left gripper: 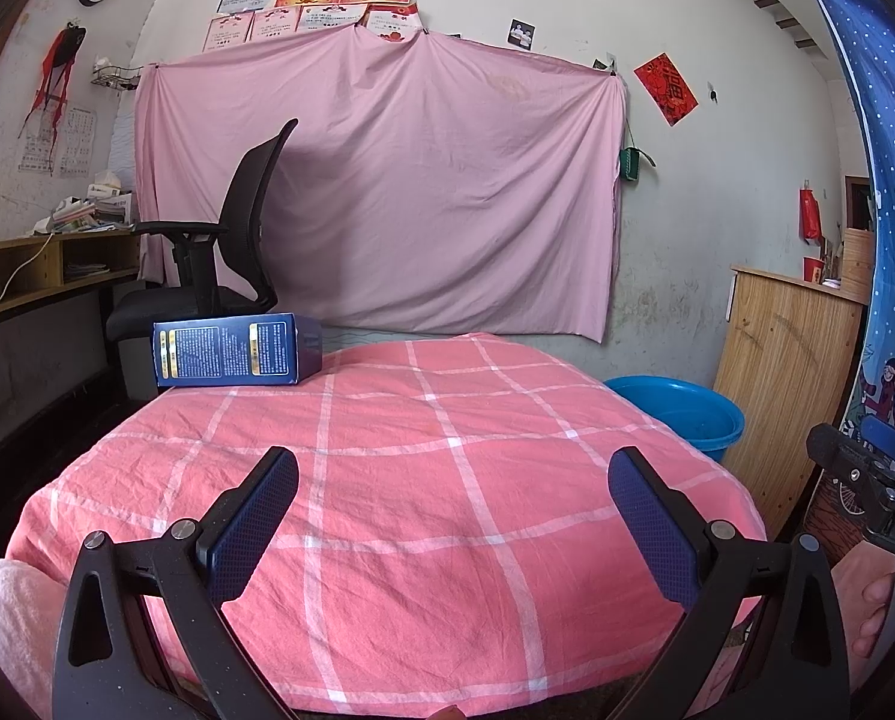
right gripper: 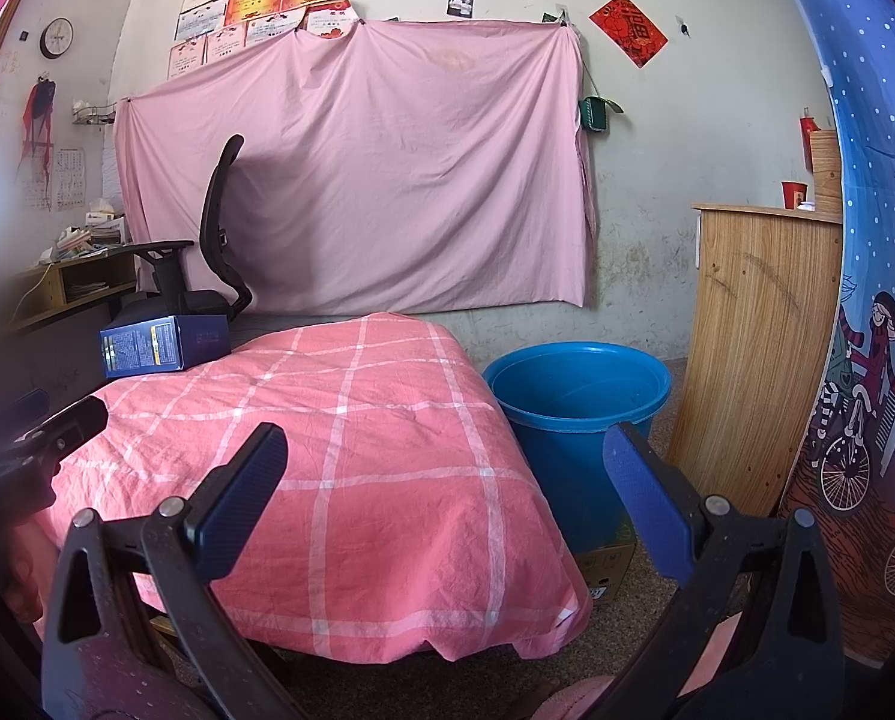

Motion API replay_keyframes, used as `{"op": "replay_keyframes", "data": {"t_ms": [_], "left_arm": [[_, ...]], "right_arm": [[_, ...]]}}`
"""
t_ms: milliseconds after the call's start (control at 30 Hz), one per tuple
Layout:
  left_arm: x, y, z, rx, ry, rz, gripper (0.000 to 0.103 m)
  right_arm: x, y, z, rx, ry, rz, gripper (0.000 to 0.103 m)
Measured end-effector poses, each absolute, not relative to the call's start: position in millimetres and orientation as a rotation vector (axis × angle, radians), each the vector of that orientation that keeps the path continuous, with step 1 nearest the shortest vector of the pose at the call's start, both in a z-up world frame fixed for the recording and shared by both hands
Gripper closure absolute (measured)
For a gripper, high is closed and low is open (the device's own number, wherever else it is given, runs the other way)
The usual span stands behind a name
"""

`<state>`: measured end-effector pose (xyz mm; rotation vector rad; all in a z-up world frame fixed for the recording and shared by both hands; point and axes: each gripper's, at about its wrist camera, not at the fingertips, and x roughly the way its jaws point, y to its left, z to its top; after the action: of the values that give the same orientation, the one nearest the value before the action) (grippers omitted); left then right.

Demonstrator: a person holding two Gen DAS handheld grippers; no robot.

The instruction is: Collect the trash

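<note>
A dark blue printed box lies on its side at the far left corner of the table covered with a pink checked cloth; the right wrist view shows the box at the far left too. A blue plastic bucket stands on the floor to the right of the table, and its rim shows past the table's right edge. My left gripper hovers open over the near half of the cloth, empty. My right gripper is open and empty over the table's right edge, near the bucket.
A black office chair stands behind the table's left corner beside a wooden desk with papers. A wooden cabinet stands right of the bucket, a blue curtain beyond it. A cardboard box sits under the bucket.
</note>
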<state>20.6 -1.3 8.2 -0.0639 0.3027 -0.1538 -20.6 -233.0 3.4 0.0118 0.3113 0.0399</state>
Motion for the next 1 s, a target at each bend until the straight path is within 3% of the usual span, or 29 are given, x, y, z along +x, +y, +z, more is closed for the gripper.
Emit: {"op": "replay_keyframes", "data": {"t_ms": [1000], "left_arm": [[21.0, -3.6, 11.9, -0.066, 0.297, -0.151, 0.002]], "right_arm": [[-21.0, -232.5, 2.8, 0.013, 0.310, 0.039, 0.000]]}}
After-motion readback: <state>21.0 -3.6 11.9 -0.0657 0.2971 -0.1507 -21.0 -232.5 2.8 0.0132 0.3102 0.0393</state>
